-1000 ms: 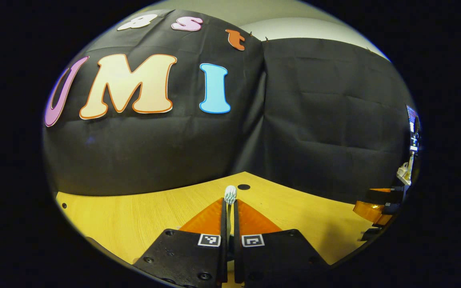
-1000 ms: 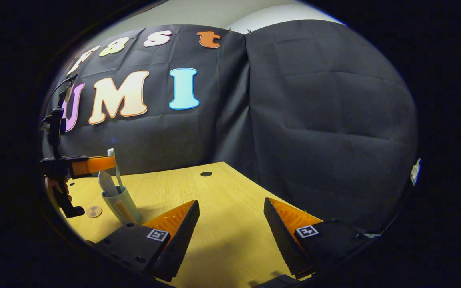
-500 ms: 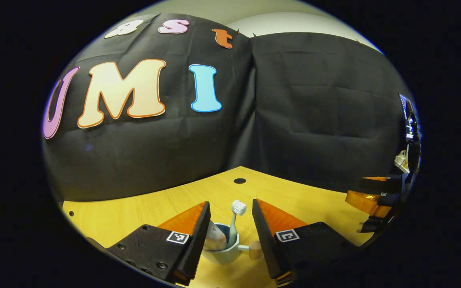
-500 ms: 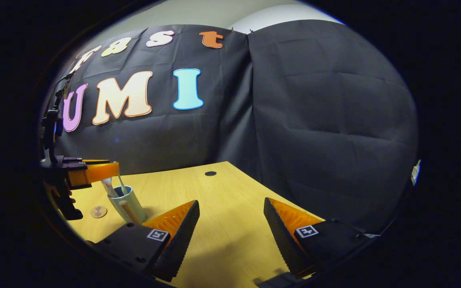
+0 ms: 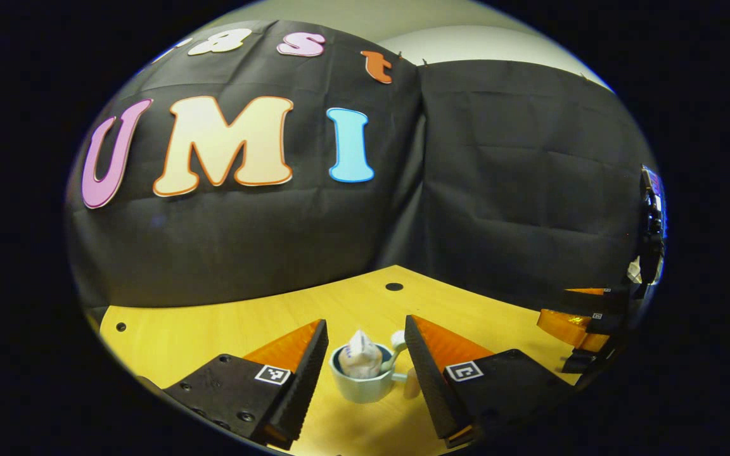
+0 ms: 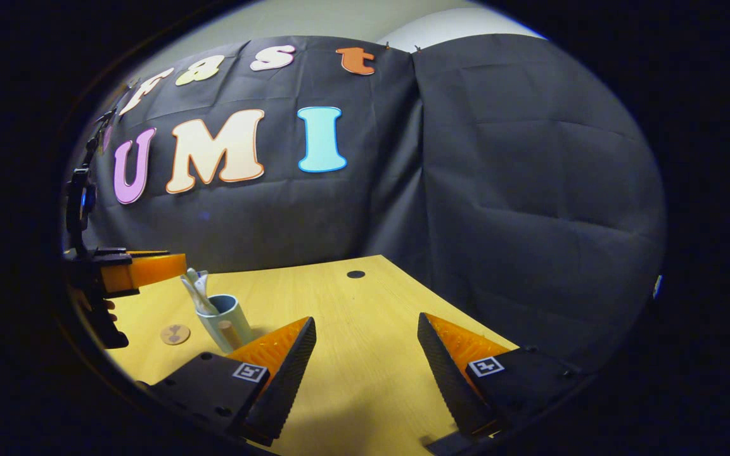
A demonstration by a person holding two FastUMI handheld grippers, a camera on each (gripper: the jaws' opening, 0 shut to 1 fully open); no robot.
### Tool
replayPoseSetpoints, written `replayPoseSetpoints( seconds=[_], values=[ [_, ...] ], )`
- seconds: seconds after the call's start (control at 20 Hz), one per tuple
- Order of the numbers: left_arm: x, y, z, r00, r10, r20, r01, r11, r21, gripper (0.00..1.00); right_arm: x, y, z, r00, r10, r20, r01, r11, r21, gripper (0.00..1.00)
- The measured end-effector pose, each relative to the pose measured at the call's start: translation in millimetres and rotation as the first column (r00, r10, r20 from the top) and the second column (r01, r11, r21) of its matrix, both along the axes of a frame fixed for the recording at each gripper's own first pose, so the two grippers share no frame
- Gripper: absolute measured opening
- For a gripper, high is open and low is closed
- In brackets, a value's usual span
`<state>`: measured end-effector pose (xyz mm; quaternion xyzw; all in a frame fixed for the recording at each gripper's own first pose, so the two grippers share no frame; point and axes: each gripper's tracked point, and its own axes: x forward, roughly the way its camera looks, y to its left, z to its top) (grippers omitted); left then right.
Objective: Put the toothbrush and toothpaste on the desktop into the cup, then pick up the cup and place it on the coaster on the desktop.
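The cup (image 5: 365,385) stands on the wooden desktop (image 5: 200,329), seen in the left gripper view between the two spread fingers of the left gripper (image 5: 365,345), which hangs above it with jaws wide apart and nothing clasped. Inside the cup the toothpaste (image 5: 364,362) stands upright with its crimped end up, and the toothbrush (image 5: 395,345) leans to the right of it, its bristled head over the rim. The cup's handle points to the right, toward the right finger.

In the right gripper view the right gripper (image 6: 366,329) is near, over bare desktop with its jaws parted and nothing between them. Farther off to the left stands the same cup (image 6: 224,322), with toothpaste and toothbrush poking out of its top, and the left gripper (image 6: 143,269) hovers just above and left of them. The coaster (image 6: 175,334), a small round disc, lies flat on the desktop just left of the cup, apart from it. A small dark hole (image 6: 355,274) marks the desktop toward the far edge, before the black cloth wall (image 6: 498,190).
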<state>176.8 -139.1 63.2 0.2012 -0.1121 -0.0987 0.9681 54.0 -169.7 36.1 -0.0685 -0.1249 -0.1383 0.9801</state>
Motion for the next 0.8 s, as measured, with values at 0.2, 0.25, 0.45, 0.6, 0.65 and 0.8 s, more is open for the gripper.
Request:
replayPoseSetpoints(
  seconds=[0.2,0.25,0.45,0.6,0.65,0.8],
  values=[
    [-16.1,37.1,7.3,0.998,0.065,0.006,-0.064,0.997,-0.053,0.76,14.4,35.3,3.6,0.995,0.078,-0.066,-0.08,0.996,-0.029,0.99],
    [-19.6,49.1,8.1,0.996,0.088,0.003,-0.087,0.994,-0.069,0.78,18.6,46.1,2.8,0.991,0.105,-0.088,-0.108,0.994,-0.033,0.96],
    [-34.5,102.2,5.3,0.98,0.196,-0.019,-0.197,0.973,-0.122,0.8,37.9,82.0,1.1,0.966,0.186,-0.18,-0.197,0.979,-0.045,0.99],
    [-49.4,140.0,4.9,0.964,0.263,-0.032,-0.265,0.953,-0.15,0.8,47.8,95.4,-4.9,0.941,0.215,-0.26,-0.239,0.969,-0.064,0.96],
    [-54.4,151.8,4.4,0.959,0.281,-0.034,-0.283,0.946,-0.157,0.8,53.7,101.3,-5.7,0.931,0.222,-0.288,-0.253,0.965,-0.073,0.99],
    [-71.1,188.5,2.0,0.94,0.339,-0.043,-0.341,0.92,-0.191,0.8,67.9,118.0,-11.9,0.897,0.231,-0.377,-0.293,0.949,-0.115,0.99]
  ],
)
